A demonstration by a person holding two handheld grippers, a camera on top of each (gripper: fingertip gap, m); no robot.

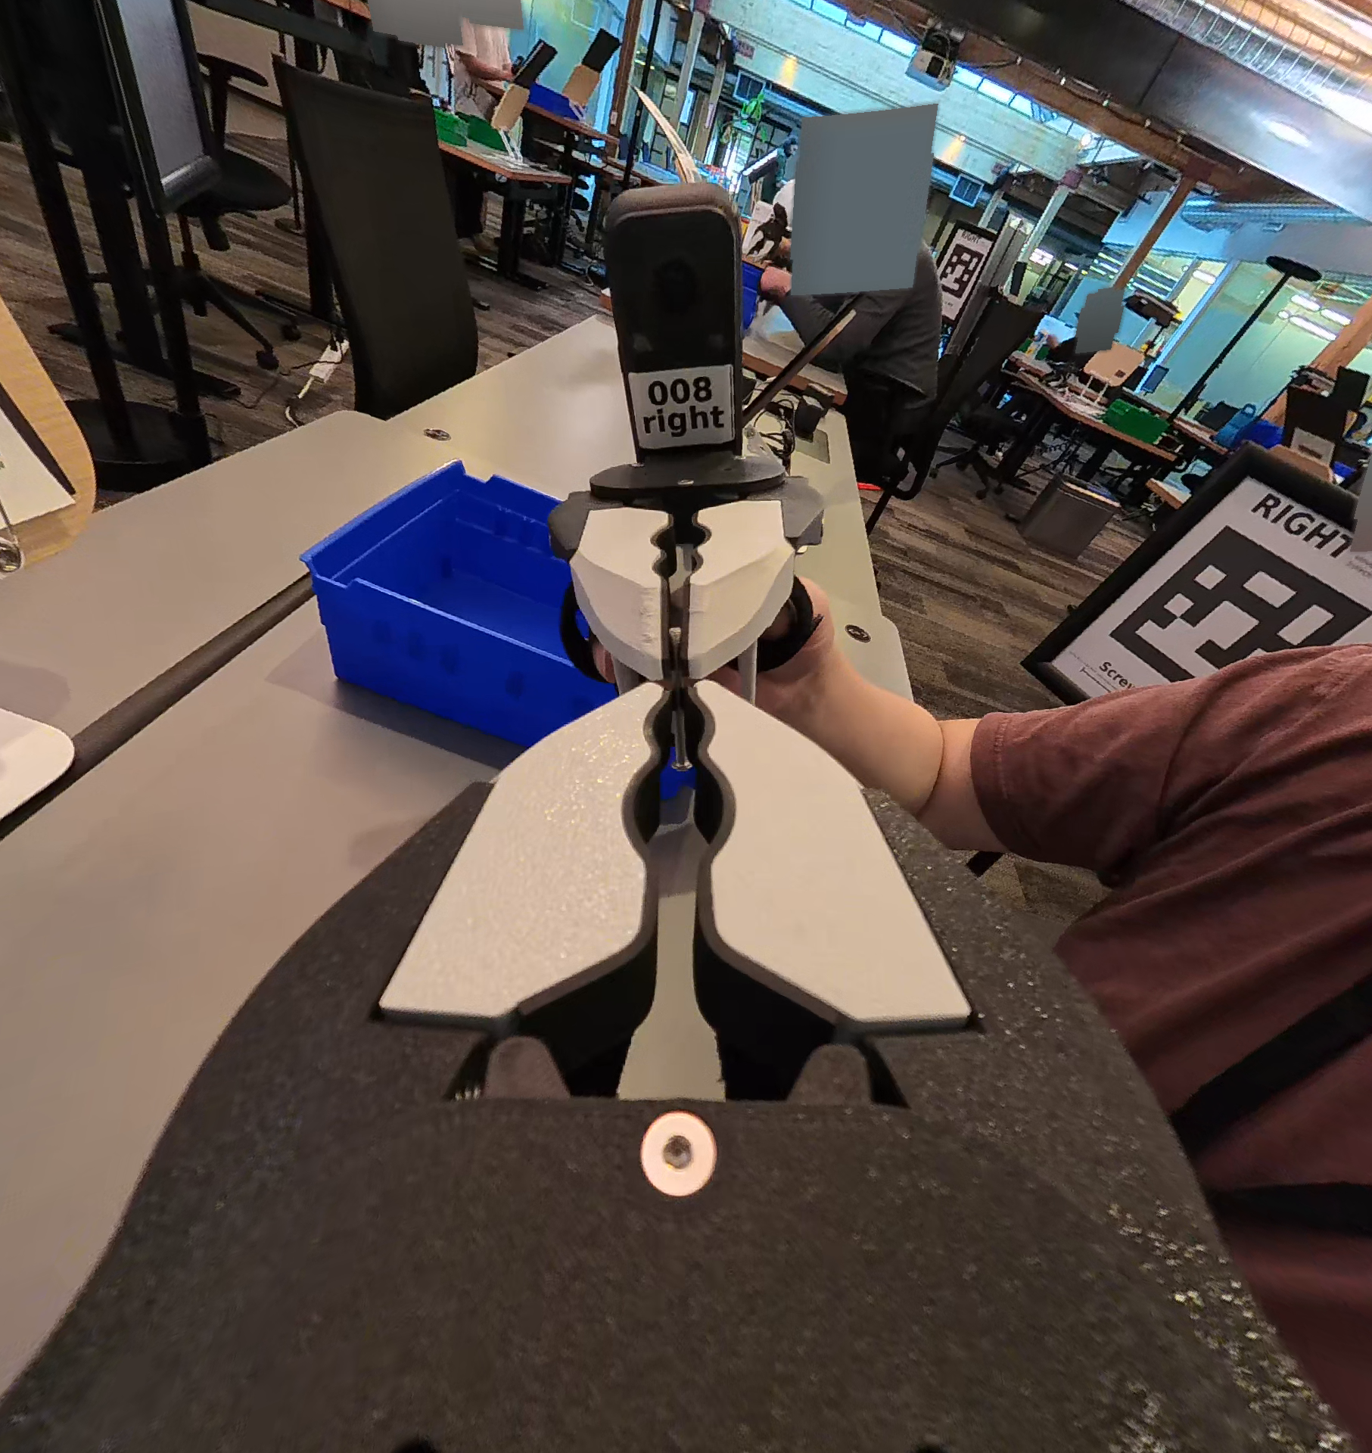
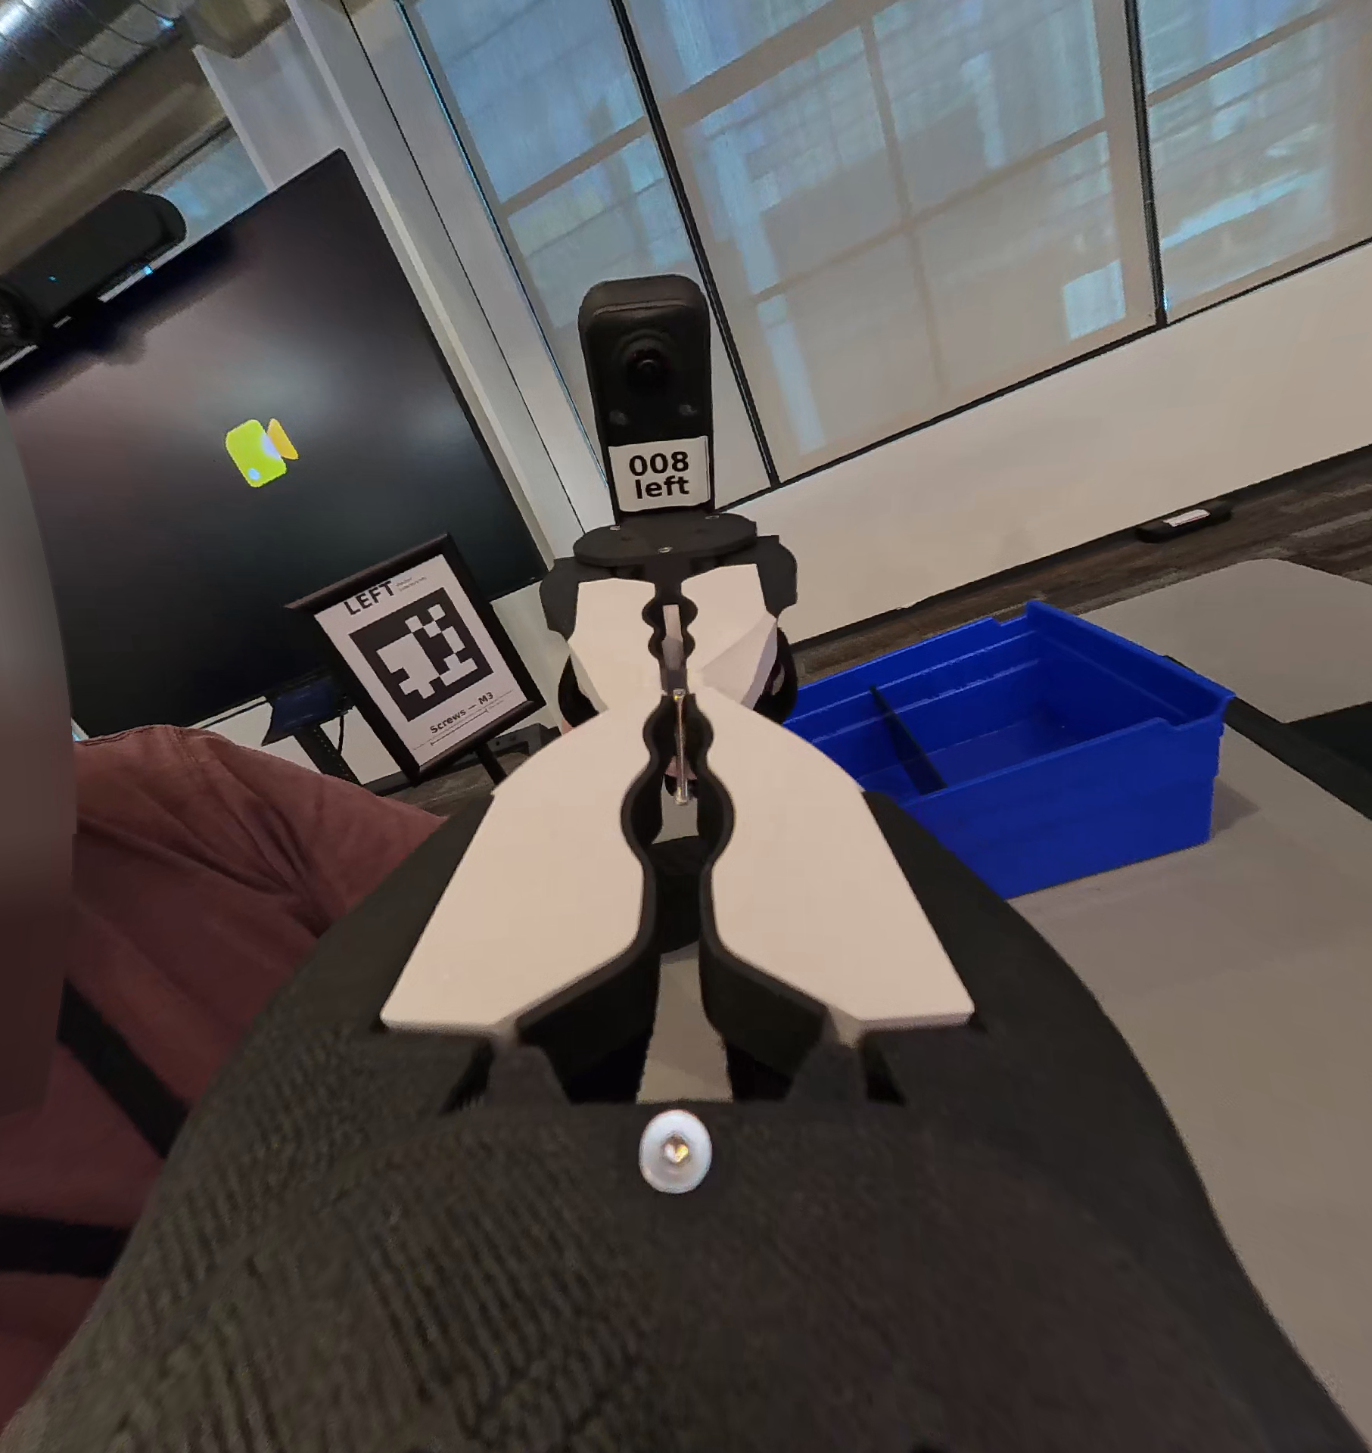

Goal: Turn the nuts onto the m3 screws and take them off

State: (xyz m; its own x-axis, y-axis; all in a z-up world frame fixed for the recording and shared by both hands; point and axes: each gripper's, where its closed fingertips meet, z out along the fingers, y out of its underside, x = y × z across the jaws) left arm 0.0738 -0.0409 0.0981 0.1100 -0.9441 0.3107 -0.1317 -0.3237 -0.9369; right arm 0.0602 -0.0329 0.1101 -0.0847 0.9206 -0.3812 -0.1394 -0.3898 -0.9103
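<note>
Two claws are held tip to tip above the grey table (image 1: 156,786). The left claw (image 1: 676,696) is closed on a thin screw (image 1: 679,731), and the right claw (image 2: 676,700) is closed on what looks like another screw (image 2: 679,755) (no nut can be made out). A blue bin (image 1: 431,597) sits just behind them.

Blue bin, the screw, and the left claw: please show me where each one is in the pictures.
blue bin (image 2: 1060,818): right wrist view, on its near outer wall.
screw (image 2: 679,747): right wrist view, on the thin metal shaft.
left claw (image 1: 676,700): left wrist view, midway between its fingertips.
</note>
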